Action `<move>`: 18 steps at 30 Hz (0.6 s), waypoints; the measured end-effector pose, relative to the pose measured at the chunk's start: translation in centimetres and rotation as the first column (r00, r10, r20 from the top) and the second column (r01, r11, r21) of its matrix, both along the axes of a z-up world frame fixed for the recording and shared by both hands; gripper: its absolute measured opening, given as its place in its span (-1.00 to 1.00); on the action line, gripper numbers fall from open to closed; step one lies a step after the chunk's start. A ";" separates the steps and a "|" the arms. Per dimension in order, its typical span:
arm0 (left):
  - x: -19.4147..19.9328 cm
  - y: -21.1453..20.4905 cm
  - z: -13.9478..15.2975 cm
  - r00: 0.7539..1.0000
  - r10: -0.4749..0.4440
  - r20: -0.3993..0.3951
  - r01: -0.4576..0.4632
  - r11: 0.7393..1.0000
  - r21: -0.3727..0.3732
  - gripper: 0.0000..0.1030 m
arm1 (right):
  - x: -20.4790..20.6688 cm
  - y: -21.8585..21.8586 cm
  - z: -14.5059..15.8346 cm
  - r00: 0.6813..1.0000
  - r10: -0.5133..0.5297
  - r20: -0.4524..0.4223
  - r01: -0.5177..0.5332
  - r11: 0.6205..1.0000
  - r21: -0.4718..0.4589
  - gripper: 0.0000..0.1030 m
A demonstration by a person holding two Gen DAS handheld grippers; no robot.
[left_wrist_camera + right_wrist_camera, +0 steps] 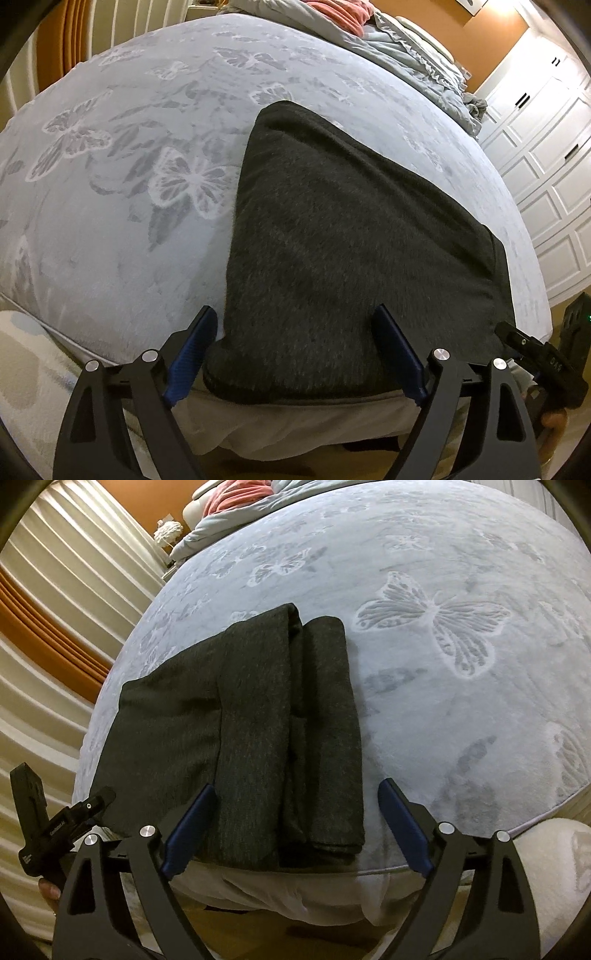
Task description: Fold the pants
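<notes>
While the dark grey pants [236, 731] are lying folded into a compact stack at the near edge of the bed [122, 221], both grippers are hovering just off that edge with nothing between their fingers. On the left gripper [295, 354] the jaws are standing spread wide, the near corner of the stack sitting in the gap between them without being pinched; on the right gripper [297, 827] the jaws are likewise released, framing the narrow folded end where two layers are lying side by side. Judging by the layered bundle, the folding looks mostly done, and the step in hand appears to be either a last fold or a tidy-up of the stack. A further fold would probably call for both grippers closing on the near edge, lifting it evenly and carrying it across toward the far edge, keeping the layers from sliding apart. At the far end of the bed a rumpled blanket [417, 55] is lying well apart from the stack.
</notes>
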State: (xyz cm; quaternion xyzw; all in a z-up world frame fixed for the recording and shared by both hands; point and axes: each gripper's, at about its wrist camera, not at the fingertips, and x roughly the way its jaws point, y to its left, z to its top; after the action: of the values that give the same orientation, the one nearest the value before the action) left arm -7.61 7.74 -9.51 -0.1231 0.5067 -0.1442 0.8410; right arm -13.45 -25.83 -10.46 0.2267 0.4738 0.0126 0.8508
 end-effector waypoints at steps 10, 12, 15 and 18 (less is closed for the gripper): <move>1.7 -1.0 -0.3 0.997 -0.071 0.008 0.071 0.994 -0.080 0.69 | 1.5 1.2 -0.4 0.998 0.050 0.040 -0.051 0.999 0.017 0.72; 2.4 -0.7 -0.4 0.995 -0.095 0.006 0.094 0.981 -0.167 0.67 | 2.0 1.3 -0.5 0.997 0.052 0.062 -0.055 0.997 0.052 0.43; 3.9 0.0 -0.9 0.994 -0.107 -0.026 0.095 0.954 -0.286 -0.06 | 2.5 0.6 -0.8 0.996 0.023 0.084 -0.032 0.994 0.105 -0.17; 4.9 0.2 -1.2 0.992 -0.101 -0.078 0.071 0.944 -0.322 -0.63 | 2.8 -0.6 -1.2 0.996 -0.006 0.087 -0.016 0.970 0.243 -0.42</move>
State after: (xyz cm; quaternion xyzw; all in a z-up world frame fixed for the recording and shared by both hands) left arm -2.74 7.91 -10.67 -0.2416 0.5203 -0.2547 0.7785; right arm -10.66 -26.47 -11.61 0.3276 0.4316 0.0827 0.8364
